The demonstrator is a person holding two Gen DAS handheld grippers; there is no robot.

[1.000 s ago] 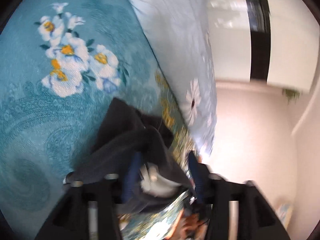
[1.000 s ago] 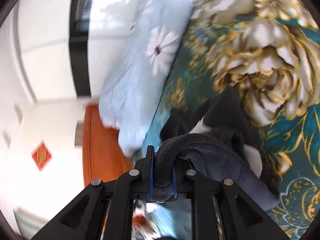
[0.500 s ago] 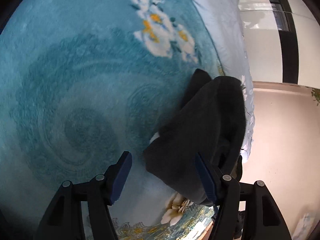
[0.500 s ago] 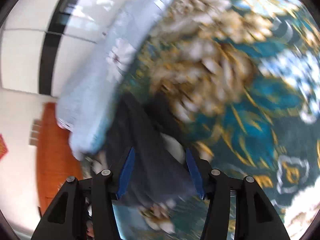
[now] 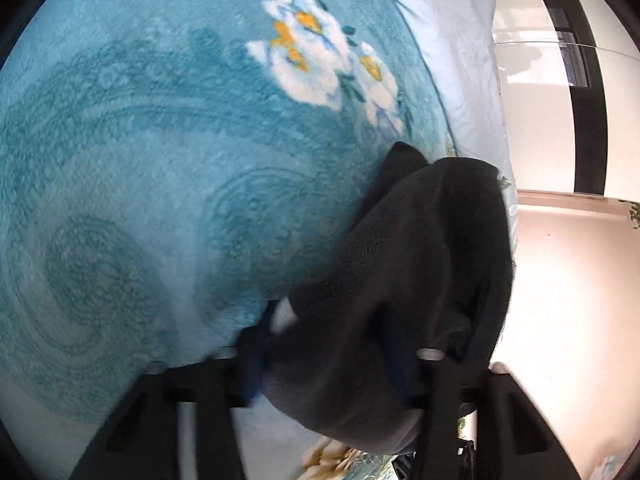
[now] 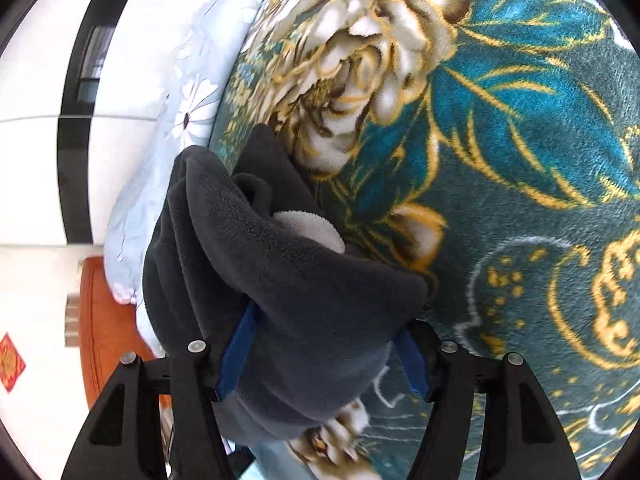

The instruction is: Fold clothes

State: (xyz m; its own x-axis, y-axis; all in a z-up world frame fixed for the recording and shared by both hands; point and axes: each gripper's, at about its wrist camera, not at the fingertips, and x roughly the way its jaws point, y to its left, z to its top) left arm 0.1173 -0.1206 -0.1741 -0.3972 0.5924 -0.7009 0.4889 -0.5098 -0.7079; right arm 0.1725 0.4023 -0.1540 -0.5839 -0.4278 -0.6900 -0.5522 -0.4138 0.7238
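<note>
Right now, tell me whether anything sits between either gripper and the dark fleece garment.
Nothing visible does. The dark fleece garment already bulges between the blue fingers of the right gripper, and it drapes over the left gripper as well.

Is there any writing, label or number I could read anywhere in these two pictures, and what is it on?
No text can be read in either view.
Red diamond sign on the wall: it carries a gold mark, too small and blurred to read.
Dark fleece garment: no label or tag shows.
Floral blanket: patterns only, no words.

garment (image 5: 416, 280) on blanket (image 5: 160, 160) | pillow (image 5: 452, 40) behind | between both gripper fingers
</note>
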